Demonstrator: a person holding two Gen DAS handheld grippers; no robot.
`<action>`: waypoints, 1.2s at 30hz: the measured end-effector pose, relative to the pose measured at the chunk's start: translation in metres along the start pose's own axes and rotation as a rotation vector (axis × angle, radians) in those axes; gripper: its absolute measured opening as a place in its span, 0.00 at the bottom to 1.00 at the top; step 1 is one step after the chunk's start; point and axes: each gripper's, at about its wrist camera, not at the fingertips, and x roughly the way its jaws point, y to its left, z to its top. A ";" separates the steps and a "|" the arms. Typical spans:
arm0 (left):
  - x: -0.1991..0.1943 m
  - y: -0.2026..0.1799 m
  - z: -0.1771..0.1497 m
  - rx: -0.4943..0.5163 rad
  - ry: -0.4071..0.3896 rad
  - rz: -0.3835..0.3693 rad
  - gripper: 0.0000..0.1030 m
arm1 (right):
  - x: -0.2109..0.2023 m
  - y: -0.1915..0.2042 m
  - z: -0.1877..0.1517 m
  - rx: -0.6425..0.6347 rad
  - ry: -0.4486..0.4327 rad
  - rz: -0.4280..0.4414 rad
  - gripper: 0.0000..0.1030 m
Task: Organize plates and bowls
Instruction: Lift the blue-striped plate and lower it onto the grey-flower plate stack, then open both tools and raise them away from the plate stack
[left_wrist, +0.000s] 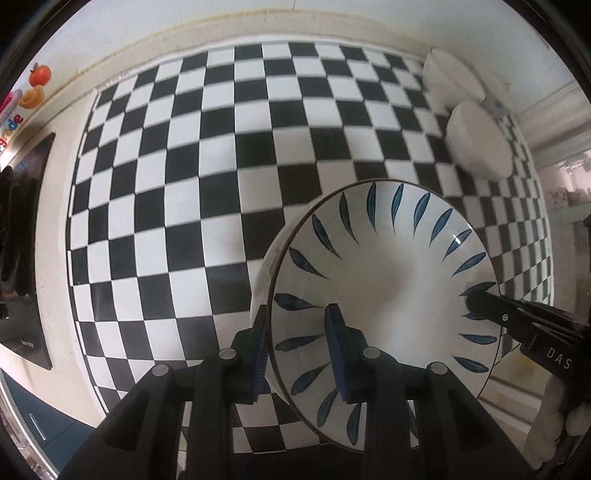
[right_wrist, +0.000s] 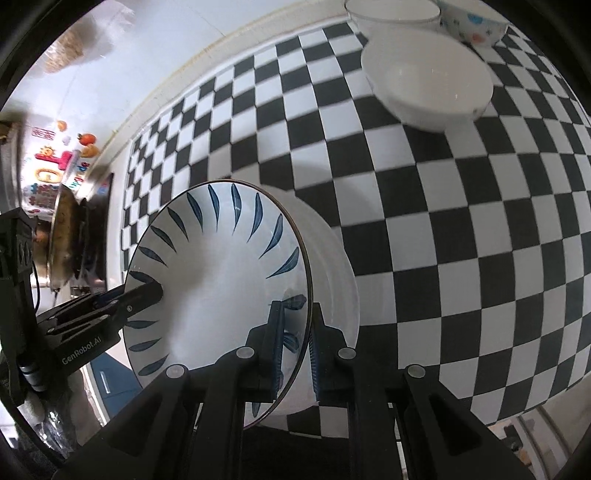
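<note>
A white bowl with blue leaf marks (left_wrist: 384, 273) is held above the checkered mat (left_wrist: 207, 184) by both grippers. My left gripper (left_wrist: 299, 354) is shut on its near-left rim, one finger inside and one outside. My right gripper (right_wrist: 295, 343) is shut on the opposite rim; the bowl also shows in the right wrist view (right_wrist: 221, 273). The right gripper's fingers (left_wrist: 491, 302) show on the bowl's right edge in the left view. The left gripper's fingers (right_wrist: 140, 295) show on its left edge in the right view.
Plain white bowls (left_wrist: 480, 140) (left_wrist: 450, 77) stand at the mat's far right; in the right view one white bowl (right_wrist: 428, 81) lies ahead, with a glass bowl (right_wrist: 395, 14) and a patterned bowl (right_wrist: 476, 26) behind. A stove and pan (right_wrist: 70, 236) are left.
</note>
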 end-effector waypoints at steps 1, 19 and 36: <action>0.004 0.001 -0.001 -0.002 0.009 0.000 0.26 | 0.004 -0.001 -0.001 0.003 0.007 -0.002 0.14; 0.039 -0.009 -0.005 0.025 0.073 0.009 0.26 | 0.028 0.005 0.000 -0.025 0.009 -0.102 0.14; 0.044 -0.022 -0.006 0.008 0.070 0.080 0.26 | 0.029 0.009 -0.003 -0.011 0.006 -0.170 0.21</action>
